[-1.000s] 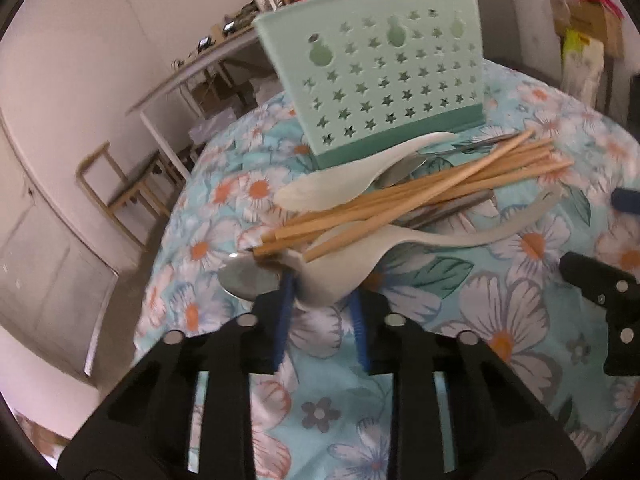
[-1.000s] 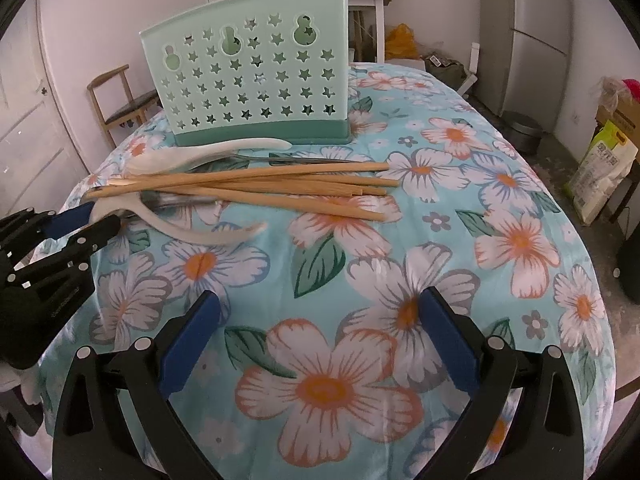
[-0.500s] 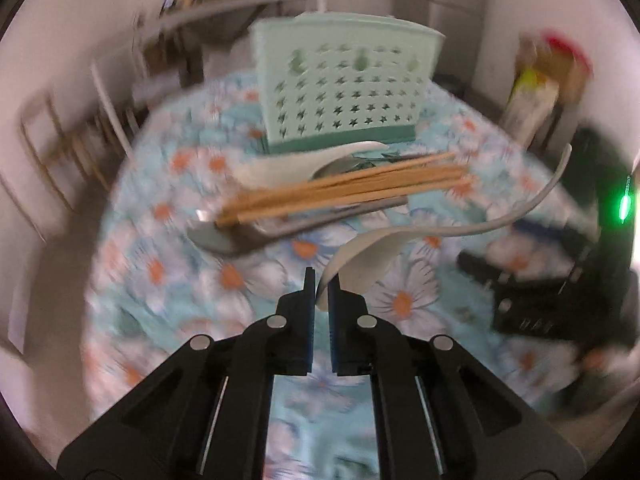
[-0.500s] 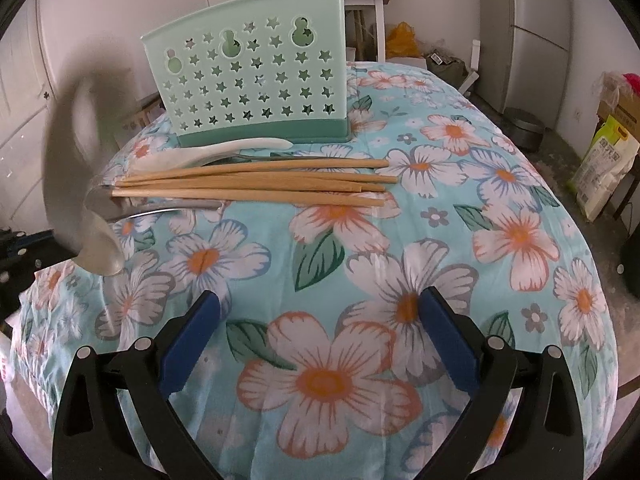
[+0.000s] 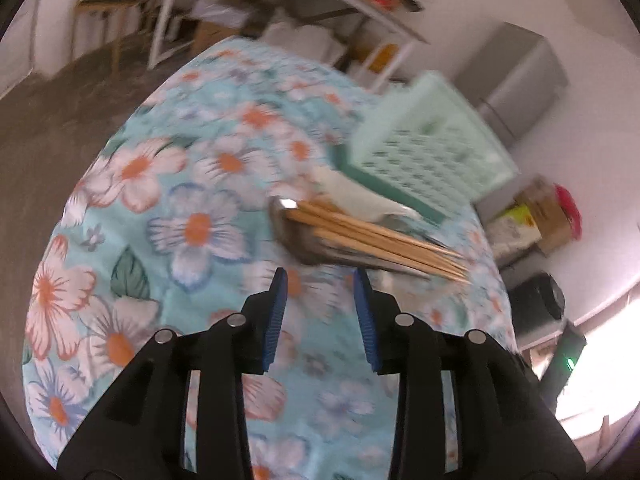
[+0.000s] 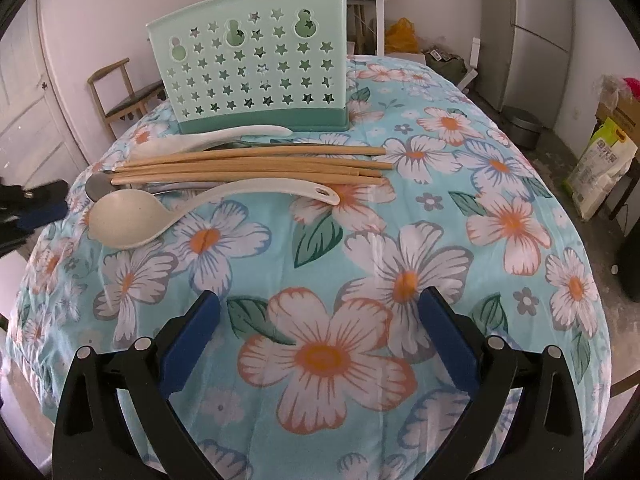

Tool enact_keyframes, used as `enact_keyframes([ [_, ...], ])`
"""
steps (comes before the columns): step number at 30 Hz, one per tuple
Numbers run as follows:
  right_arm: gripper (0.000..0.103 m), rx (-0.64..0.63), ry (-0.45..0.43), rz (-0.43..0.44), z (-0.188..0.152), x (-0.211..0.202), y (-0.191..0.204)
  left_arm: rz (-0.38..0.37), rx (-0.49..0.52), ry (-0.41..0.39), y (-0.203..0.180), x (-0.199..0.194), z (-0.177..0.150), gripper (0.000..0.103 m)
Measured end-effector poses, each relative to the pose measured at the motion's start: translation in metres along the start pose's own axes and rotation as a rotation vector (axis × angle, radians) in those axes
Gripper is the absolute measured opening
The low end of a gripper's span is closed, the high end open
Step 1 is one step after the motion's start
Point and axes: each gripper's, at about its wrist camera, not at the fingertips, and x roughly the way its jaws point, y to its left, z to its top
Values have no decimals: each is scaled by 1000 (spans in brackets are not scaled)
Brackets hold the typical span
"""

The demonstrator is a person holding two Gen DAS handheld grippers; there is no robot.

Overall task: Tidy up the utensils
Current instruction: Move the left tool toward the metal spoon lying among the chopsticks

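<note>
A mint-green utensil holder (image 6: 248, 72) with star holes stands upright at the far side of the flowered tablecloth (image 6: 400, 248). In front of it lie a cream spoon (image 6: 212, 140), several wooden chopsticks (image 6: 248, 166) and a metal spoon (image 6: 96, 186). A second cream spoon (image 6: 120, 220) lies nearest me, bowl to the left. My left gripper (image 5: 320, 276) hovers near the chopsticks (image 5: 380, 236) with its jaws opening and nothing between them; it also shows at the left edge of the right wrist view as the left gripper (image 6: 36, 210). My right gripper (image 6: 320, 320) stands open over bare cloth.
The round table drops off on all sides. A wooden chair (image 6: 116, 92) stands behind on the left. A grey fridge (image 6: 540, 20), a dark pot (image 6: 520, 128) and bags (image 6: 600, 172) sit on the floor to the right.
My left gripper lifted the near cream spoon, then let it go. The spoon now lies in front of the chopsticks. The gripper rolled, drew off left and opened. The right gripper kept still.
</note>
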Motion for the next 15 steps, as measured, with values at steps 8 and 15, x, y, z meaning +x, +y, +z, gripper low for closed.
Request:
enact_keyframes([
  [8, 97, -38, -8, 41, -4, -2, -3, 17, -108, -10, 24, 34, 22, 25],
  [15, 97, -96, 24, 72, -1, -10, -2, 68, -77, -40, 21, 41, 24, 11],
])
